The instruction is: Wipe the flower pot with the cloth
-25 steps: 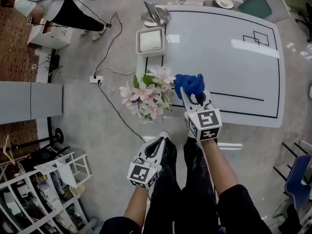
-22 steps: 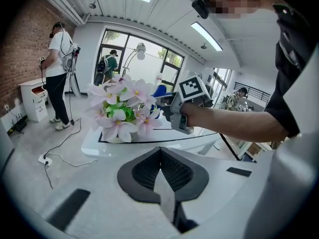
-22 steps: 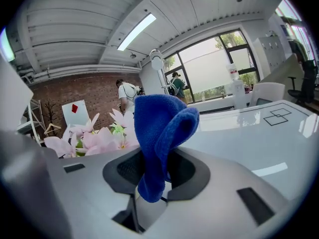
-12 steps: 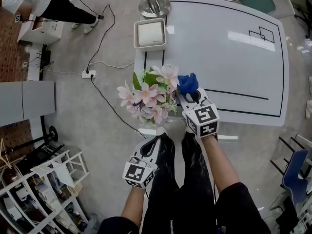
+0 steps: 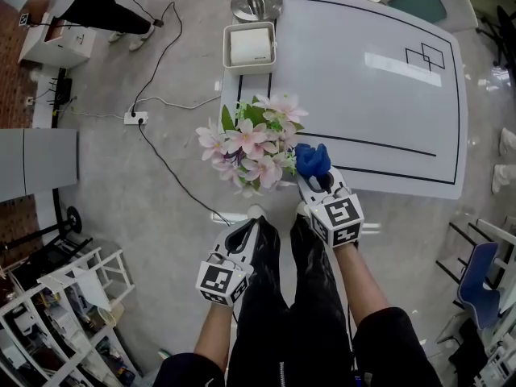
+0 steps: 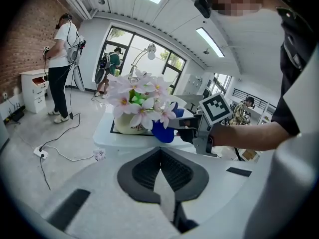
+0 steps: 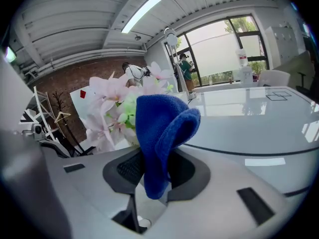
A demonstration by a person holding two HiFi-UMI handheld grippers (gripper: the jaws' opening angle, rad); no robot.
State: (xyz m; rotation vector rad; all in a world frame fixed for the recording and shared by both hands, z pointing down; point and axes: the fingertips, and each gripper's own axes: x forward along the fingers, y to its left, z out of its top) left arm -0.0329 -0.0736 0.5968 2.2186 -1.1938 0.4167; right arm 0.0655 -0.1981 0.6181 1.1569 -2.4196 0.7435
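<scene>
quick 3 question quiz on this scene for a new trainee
1. True or false: the left claw grips the flower pot.
2. The flower pot stands: A) on the floor; B) on the table, at the corner nearest the person; C) on a chair.
3. Fill in: the right claw is shut on a blue ____.
Key: 1 false; 2 B; 3 cloth.

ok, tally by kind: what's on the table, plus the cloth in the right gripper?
Flower pot: 1
Blue cloth: 1
White square tray: 1
Lamp base: 1
Total: 4
</scene>
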